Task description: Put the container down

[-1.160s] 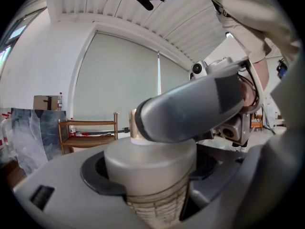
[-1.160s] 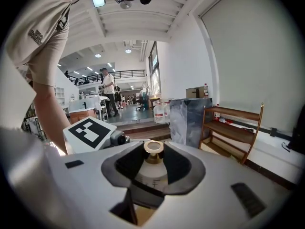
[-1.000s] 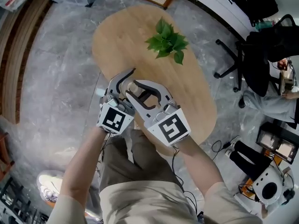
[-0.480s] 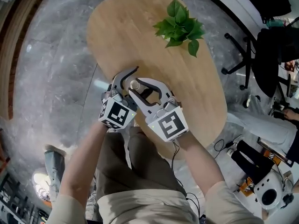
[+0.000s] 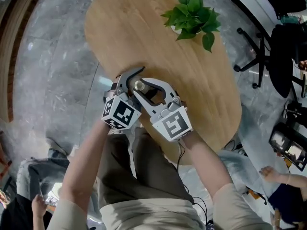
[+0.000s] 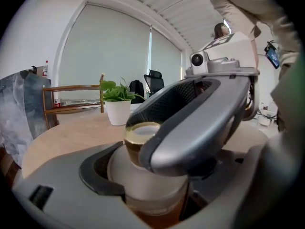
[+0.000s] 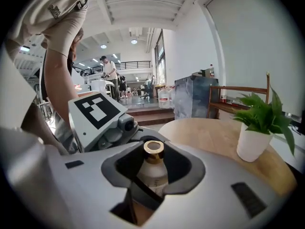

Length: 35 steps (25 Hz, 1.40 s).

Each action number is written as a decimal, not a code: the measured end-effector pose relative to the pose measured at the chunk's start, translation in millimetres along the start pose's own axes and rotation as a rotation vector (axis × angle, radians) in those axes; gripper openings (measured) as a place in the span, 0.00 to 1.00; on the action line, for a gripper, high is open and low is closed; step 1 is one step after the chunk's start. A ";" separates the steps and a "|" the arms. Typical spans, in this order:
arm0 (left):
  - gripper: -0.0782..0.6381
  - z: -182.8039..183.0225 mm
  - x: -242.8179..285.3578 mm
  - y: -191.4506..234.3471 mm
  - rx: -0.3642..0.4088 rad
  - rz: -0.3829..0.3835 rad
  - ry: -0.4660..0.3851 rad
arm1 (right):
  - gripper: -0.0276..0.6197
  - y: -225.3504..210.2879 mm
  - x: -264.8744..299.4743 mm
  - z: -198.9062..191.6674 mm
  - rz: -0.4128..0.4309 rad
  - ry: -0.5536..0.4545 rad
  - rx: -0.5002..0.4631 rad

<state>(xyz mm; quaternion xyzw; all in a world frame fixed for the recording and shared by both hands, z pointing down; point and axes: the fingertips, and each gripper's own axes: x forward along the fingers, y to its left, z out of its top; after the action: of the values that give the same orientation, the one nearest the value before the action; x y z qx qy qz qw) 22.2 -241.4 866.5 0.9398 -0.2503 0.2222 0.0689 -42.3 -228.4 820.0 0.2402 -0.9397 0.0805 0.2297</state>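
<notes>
The container is a small frosted bottle with a gold cap [image 5: 139,86], held upright over the near edge of the oval wooden table [image 5: 144,32]. My left gripper [image 5: 135,78] and right gripper [image 5: 145,89] meet around it, crossed over one another. In the right gripper view the container [image 7: 153,174] stands between both dark pads, gripped at the body. In the left gripper view the container [image 6: 143,180] sits snug in my own lower jaw, with the right gripper's jaw arching over it. Its base is hidden, so I cannot tell whether it touches the table.
A potted green plant [image 5: 193,13] stands at the table's far end, also in the left gripper view [image 6: 116,106] and the right gripper view [image 7: 257,128]. Office chairs [image 5: 278,47] stand to the right. A wooden rack [image 6: 71,99] is behind the table. People are at the lower corners.
Both grippers stay joined on the container and have drifted slightly further over the table. The head view has shifted, so the plant sits higher and more to the right.
</notes>
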 end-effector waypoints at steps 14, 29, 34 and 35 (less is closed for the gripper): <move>0.60 -12.8 -5.0 3.3 -0.060 -0.023 0.036 | 0.30 -3.1 6.4 -6.0 -0.006 0.016 0.097; 0.60 50.6 -75.3 15.1 -0.223 0.082 0.053 | 0.18 -21.5 -45.2 66.1 -0.151 0.026 0.256; 0.59 104.8 -109.6 22.8 -0.232 0.116 0.021 | 0.12 -23.9 -80.2 120.6 -0.188 -0.007 0.260; 0.57 115.5 -117.2 24.6 -0.229 0.124 0.017 | 0.11 -24.0 -87.6 132.3 -0.197 -0.012 0.256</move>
<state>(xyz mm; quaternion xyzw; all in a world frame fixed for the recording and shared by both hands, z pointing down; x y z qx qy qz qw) -36.8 -238.9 711.0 0.9065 -0.3313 0.2038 0.1640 -14.4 -247.6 663.1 0.3590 -0.8950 0.1751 0.1986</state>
